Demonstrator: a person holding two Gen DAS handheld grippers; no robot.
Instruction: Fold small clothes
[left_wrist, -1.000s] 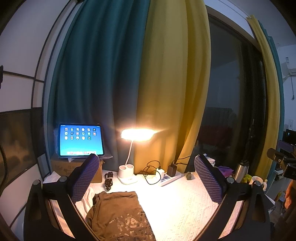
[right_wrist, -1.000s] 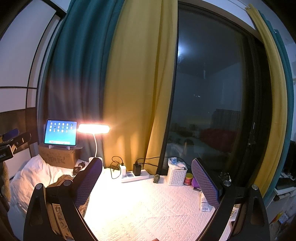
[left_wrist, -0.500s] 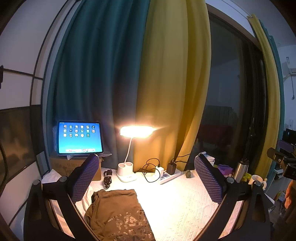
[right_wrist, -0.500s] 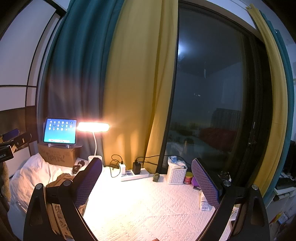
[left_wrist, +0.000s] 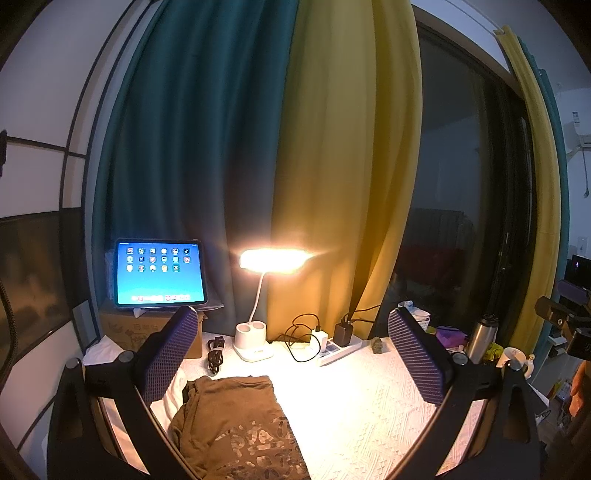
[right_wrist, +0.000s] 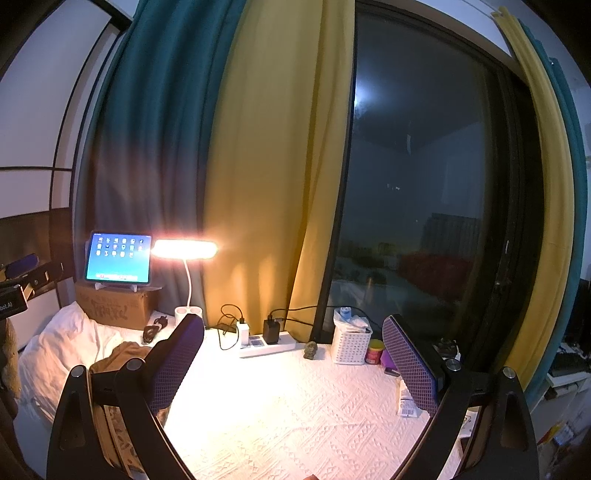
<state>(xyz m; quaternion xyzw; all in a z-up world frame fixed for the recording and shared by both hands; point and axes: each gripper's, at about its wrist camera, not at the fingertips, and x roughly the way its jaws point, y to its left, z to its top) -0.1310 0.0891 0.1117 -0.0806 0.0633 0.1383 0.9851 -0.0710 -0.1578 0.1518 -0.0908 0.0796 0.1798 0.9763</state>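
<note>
The left gripper (left_wrist: 291, 354) has its two purple-padded fingers (left_wrist: 166, 354) spread wide apart with nothing between them. Below and just inside its left finger, a folded brown shirt (left_wrist: 236, 417) with a faded print lies flat on the white textured cloth (left_wrist: 369, 398). The right gripper (right_wrist: 295, 362) likewise has its fingers (right_wrist: 410, 365) wide apart and empty; the same shirt shows only as a brown edge behind and below its left finger.

Beyond the left gripper's fingers, midway between them, stand a lit desk lamp (left_wrist: 273, 260) and a power strip (left_wrist: 340, 349) with chargers plugged in. Behind the left finger a tablet (left_wrist: 159, 272) with a bright screen stands on a cardboard box (left_wrist: 129, 328). Past the right finger is a steel bottle (left_wrist: 482, 332). Farthest back hang teal and yellow curtains (left_wrist: 332, 166) beside a dark window (right_wrist: 424, 184).
</note>
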